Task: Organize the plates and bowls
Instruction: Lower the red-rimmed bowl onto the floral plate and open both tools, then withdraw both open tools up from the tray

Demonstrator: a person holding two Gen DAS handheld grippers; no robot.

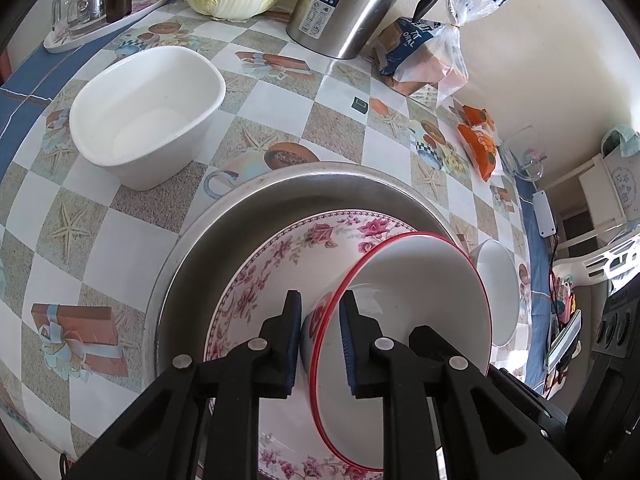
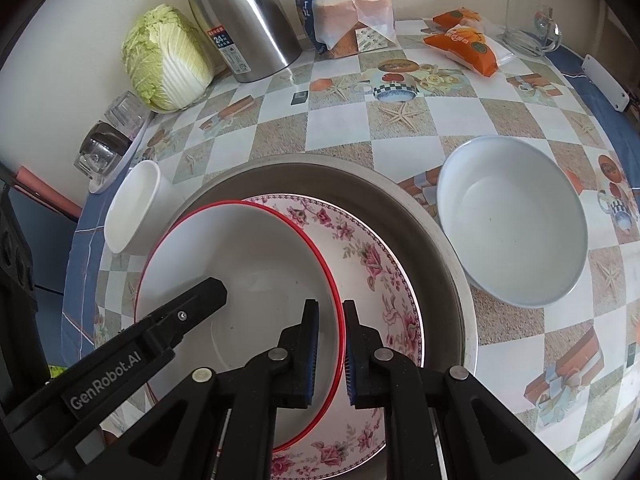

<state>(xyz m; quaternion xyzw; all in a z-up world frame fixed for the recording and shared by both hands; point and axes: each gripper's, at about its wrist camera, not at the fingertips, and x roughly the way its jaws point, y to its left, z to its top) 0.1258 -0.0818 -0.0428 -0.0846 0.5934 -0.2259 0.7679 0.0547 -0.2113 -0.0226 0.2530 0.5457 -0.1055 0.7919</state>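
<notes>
Round white ceramic bowl with a thin red rim (image 2: 240, 264), empty, lying slightly tilted in the well of a wide white plate with pink flower print (image 2: 372, 256). Plate in turn nested in a shallow round steel basin (image 2: 460, 280) on the worktop (image 2: 340, 128), under a chequered cloth printed with starfish and cups.

Right claw (image 2: 330, 304) clenched on the bowl's rim at the right side, one pad inside, one outside. Left claw (image 1: 320, 296) astride the rim on the opposite side, pads a little off the wall as far as can be seen, so apparently released.

Likely stiff, glazed and slick, moderately heavy, breakable if dropped or knocked against the plate beneath. Thin upright rim probably the only good hold: pinch deep over the lip. Likely to swing if lifted from one side alone.

To the left, just beside the basin, an empty white rounded-rectangular dish (image 1: 148, 112) with deep walls. To the right, near the basin, an empty pale round bowl (image 2: 512, 220).

Further back, along the wall: a pale green napa cabbage (image 2: 168, 56), a tall steel jug with a black handle (image 2: 244, 20), a clear bag of sliced bread (image 2: 348, 12) and orange snack packets (image 2: 468, 44). At the far left corner, a white tray of upturned clear glasses (image 1: 100, 4).
</notes>
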